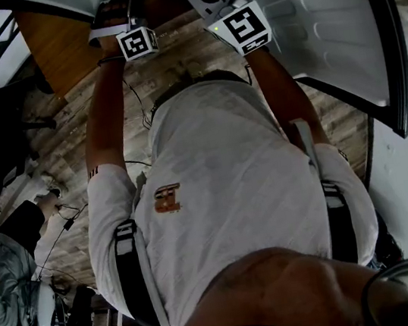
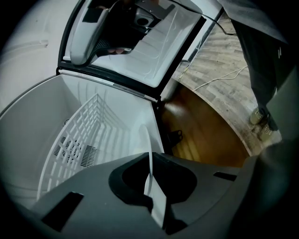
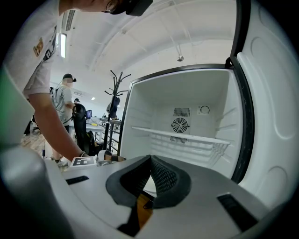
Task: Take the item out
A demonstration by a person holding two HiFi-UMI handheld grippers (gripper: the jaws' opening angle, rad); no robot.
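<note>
At lower centre, left gripper pinches a thin white item's edge; fridge gapes beyond; right gripper closed, empty.

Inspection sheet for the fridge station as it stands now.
Surface: wood floor; no table seen.
Job's things: open fridge with a white shelf; thin white item, edge-on, perhaps a plate.
Clutter: nothing seen.
Grippers: left gripper shut on the thin white item; right gripper shut, empty.
Cables: white cable lying on the floor.
Surroundings: coat stand, bystander.
</note>
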